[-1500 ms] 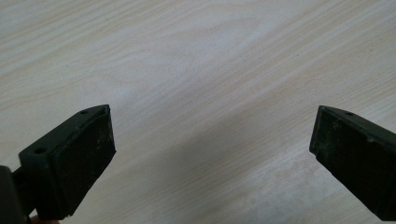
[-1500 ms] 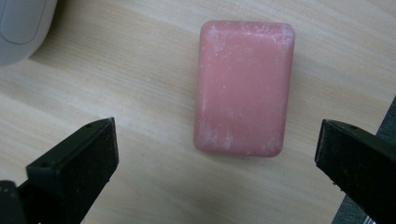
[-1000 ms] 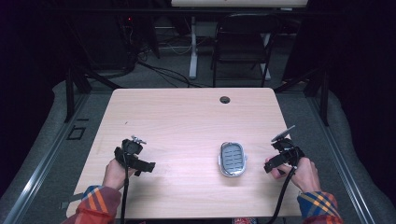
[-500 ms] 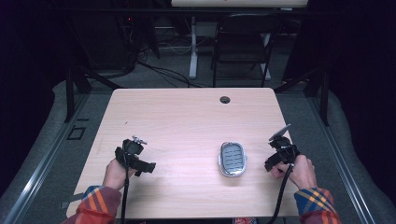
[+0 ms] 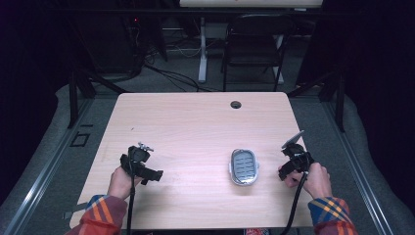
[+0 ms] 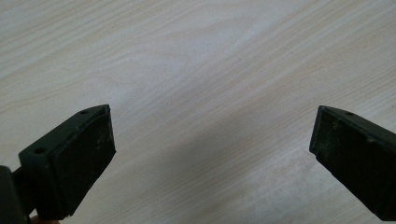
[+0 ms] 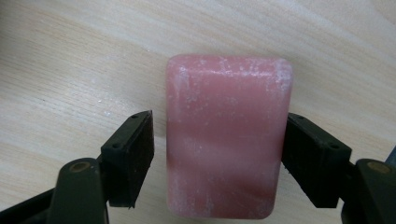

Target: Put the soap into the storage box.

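Right tool [image 7: 217,154] jaws just being narrowed around pink soap bar [image 7: 228,135], left pad gap remaining | left tool [image 6: 210,158] being held wide over bench [image 5: 195,127] | grasp being started

Desk [image 5: 195,127]: carries everything.
Soap dish [image 5: 243,167]: right of centre, near the front edge.
Soap bar [image 7: 228,140]: on the desk, right of the dish, between the right gripper [image 5: 293,159] jaws.
Left gripper [image 5: 139,161]: front left, well apart.
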Tool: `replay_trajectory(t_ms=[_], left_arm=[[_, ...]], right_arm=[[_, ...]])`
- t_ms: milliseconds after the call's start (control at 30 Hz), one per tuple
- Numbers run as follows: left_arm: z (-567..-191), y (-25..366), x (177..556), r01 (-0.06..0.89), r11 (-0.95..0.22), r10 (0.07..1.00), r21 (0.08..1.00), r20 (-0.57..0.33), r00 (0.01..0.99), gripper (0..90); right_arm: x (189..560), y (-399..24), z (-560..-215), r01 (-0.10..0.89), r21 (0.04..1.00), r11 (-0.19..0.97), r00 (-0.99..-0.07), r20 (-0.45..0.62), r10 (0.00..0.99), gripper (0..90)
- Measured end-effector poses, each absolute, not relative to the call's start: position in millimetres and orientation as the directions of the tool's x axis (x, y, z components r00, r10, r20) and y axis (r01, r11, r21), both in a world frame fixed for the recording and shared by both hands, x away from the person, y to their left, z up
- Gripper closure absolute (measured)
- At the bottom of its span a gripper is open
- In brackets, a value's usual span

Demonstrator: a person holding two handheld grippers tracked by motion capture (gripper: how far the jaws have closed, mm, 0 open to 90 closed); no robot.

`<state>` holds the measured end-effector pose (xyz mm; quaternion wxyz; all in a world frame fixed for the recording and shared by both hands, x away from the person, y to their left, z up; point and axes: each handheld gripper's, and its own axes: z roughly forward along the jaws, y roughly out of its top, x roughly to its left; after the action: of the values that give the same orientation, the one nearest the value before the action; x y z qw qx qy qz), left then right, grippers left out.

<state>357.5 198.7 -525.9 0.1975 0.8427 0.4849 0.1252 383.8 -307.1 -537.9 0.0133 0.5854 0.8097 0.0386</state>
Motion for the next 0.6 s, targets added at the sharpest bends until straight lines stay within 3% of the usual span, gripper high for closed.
replay_trajectory(t_ms=[433,600], left_arm=[[-525.6,197.9,357.0,0.766,-0.451,0.866,0.457,0.018,0.499,0.2],[-525.5,198.2,357.1,0.765,-0.450,0.867,0.460,0.018,0.498,0.2]], right_arm=[[385.8,-307.7,-545.0,0.953,0.024,0.302,-0.302,0.002,0.953,34.1],[385.4,-305.8,-546.6,0.956,0.046,0.290,-0.290,-0.003,0.957,36.7]])
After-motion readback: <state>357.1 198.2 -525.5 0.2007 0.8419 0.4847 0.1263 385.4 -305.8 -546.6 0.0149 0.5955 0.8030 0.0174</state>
